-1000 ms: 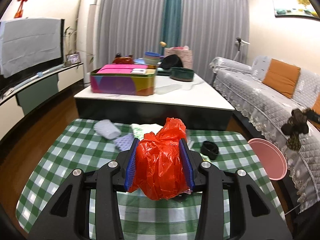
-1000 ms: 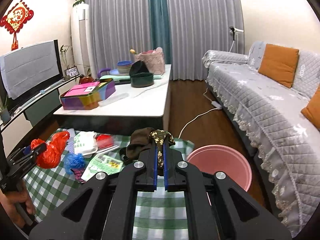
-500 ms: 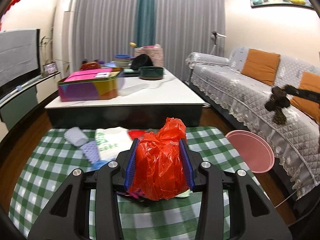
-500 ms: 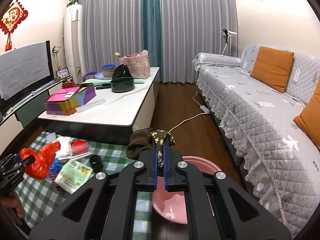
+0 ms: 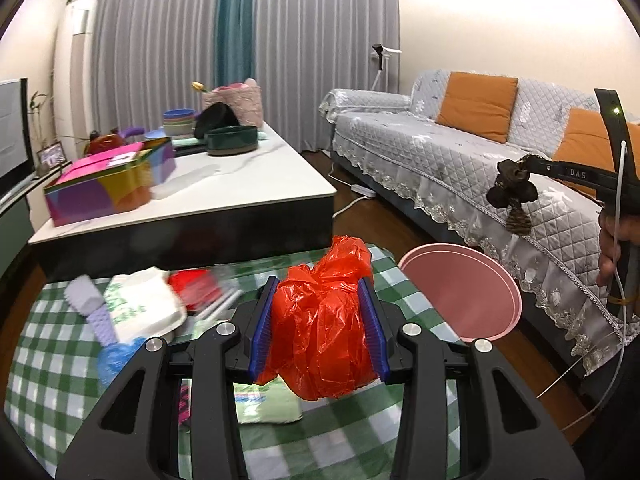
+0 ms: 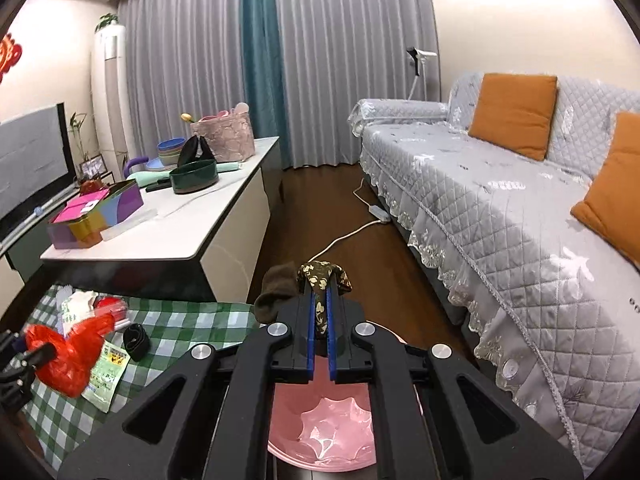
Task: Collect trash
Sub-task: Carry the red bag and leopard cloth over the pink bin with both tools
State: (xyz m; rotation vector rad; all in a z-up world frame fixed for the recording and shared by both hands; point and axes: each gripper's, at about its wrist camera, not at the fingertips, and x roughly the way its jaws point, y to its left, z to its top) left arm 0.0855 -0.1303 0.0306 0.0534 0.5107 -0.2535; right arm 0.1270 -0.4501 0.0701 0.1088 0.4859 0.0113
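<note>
My left gripper (image 5: 318, 330) is shut on a crumpled red plastic bag (image 5: 324, 320), held above the green checked cloth (image 5: 40, 368). The same red plastic bag (image 6: 68, 356) shows at the left edge of the right wrist view. My right gripper (image 6: 320, 332) is shut on a dark patterned cloth scrap (image 6: 322, 280) and hangs directly over the pink bucket (image 6: 320, 428), whose inside is empty. From the left wrist view the pink bucket (image 5: 460, 292) stands on the floor to the right of the cloth, and the dark cloth scrap (image 5: 514, 196) dangles above it.
More litter lies on the checked cloth: a white packet (image 5: 140, 304), a blue wrapper (image 5: 114, 360), a green leaflet (image 6: 106, 372) and a black ring (image 6: 136, 342). A low white table (image 6: 168, 224) stands behind, a grey sofa (image 6: 520, 220) to the right, and a white power cord (image 6: 352, 232) on the floor.
Both grippers have swung rightward, each keeping its load. The right one has gone from above the cloth's edge to over the pink bucket. The left one now faces the bucket more closely.
</note>
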